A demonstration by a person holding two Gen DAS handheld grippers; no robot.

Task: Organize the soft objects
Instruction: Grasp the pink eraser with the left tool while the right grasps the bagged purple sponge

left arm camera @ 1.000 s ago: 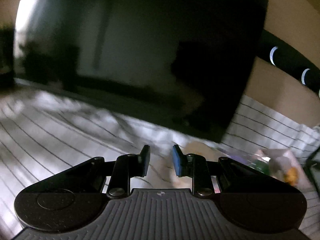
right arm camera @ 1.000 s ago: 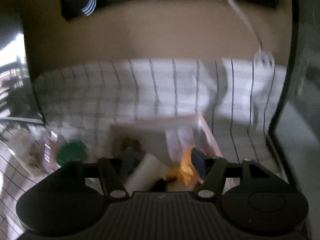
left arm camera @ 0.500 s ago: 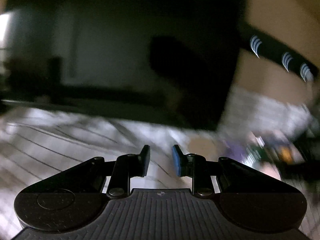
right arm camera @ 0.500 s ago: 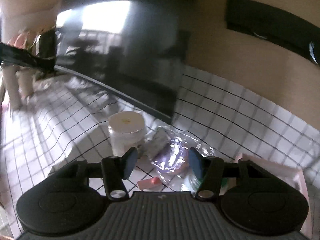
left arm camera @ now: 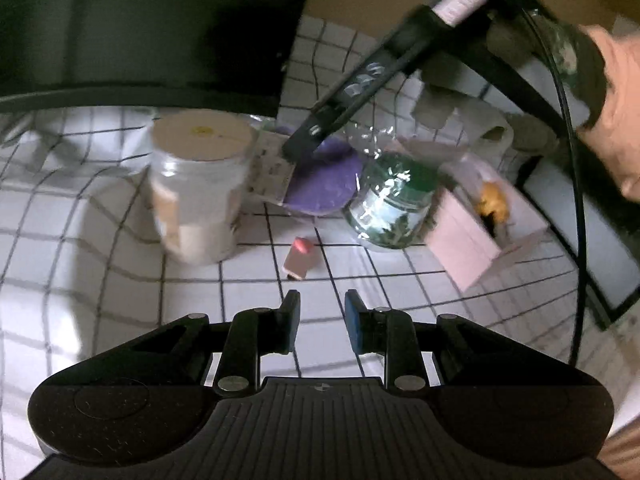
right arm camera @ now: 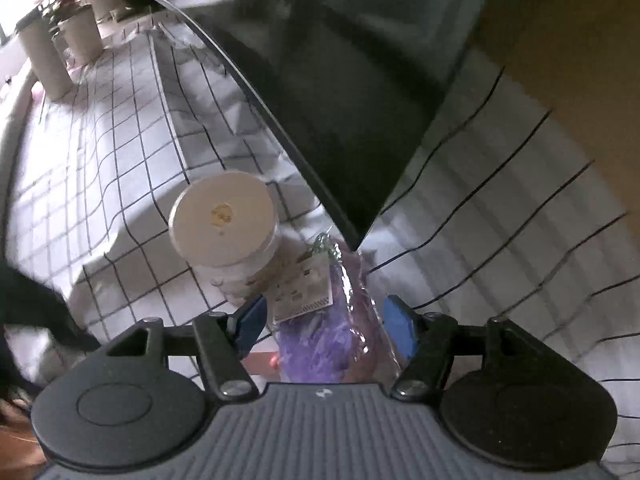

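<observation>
Both grippers are now pointing down at the cluttered checked worktop (left arm camera: 120, 288), having swung away from the dark screen and the pink box they faced a second ago. Right gripper (right arm camera: 322, 324) is straddling a purple soft thing in a clear wrapper (right arm camera: 320, 340); its fingers have just been opening and are standing apart, not pressing it (a white paper tag lies on top). Left gripper (left arm camera: 322, 318) is hovering with fingers nearly closed on nothing, above a small pink block (left arm camera: 299, 258). A white-lidded jar (left arm camera: 200, 184) is standing just beside the purple bundle, a green-lidded jar (left arm camera: 394, 204) on its other side.
</observation>
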